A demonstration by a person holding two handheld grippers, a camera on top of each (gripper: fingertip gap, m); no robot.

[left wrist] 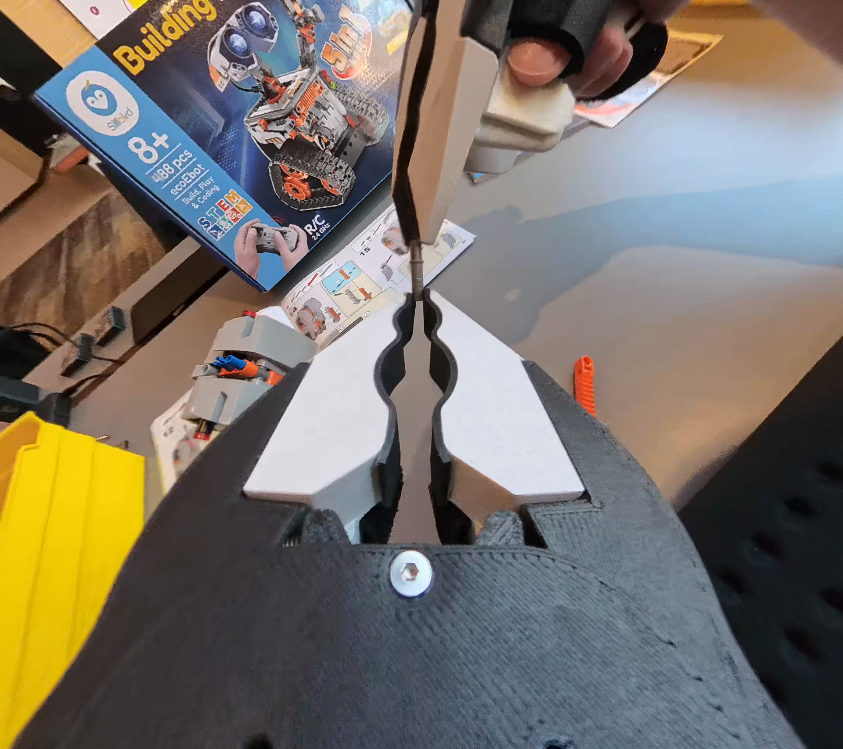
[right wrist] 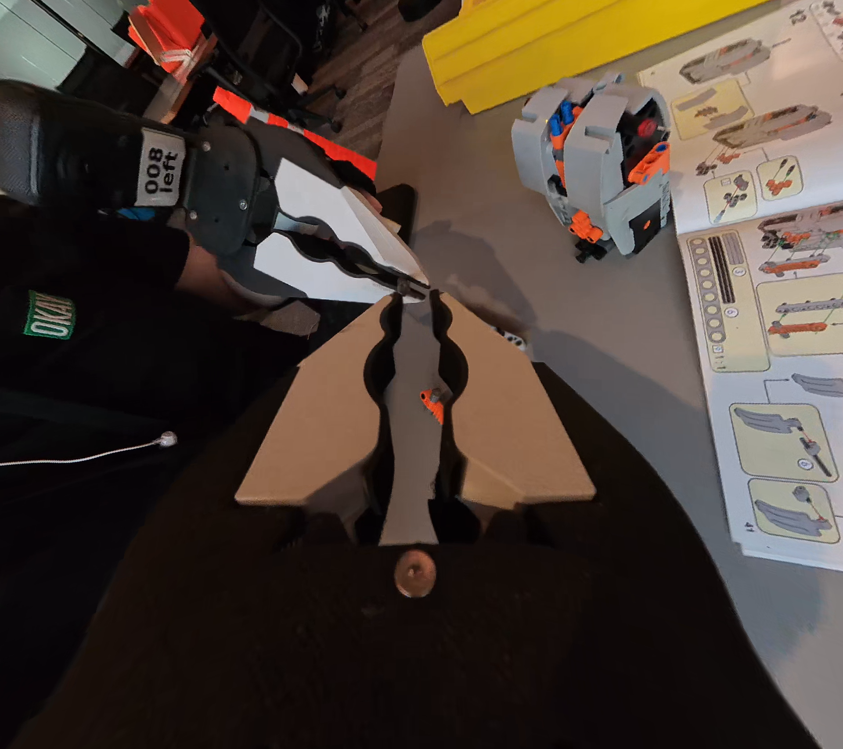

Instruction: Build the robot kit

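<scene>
Pinching a small grey pin at its tips, the left gripper holds it above the table. The right gripper meets the pin's other end, jaws narrow; whether it grips cannot be told. A half-built model stands well apart, beside the booklet.

Small dark grey pin, thin, short, off the table. One end is pinched between the nearly closed tips of the left gripper, and the pin sticks straight out ahead of them. Its far end meets the tips of the right gripper, whose jaws stand slightly apart, so the grip there is unclear. In the right wrist view the pin sits just ahead of the tips, left of centre, mostly hidden.
</scene>
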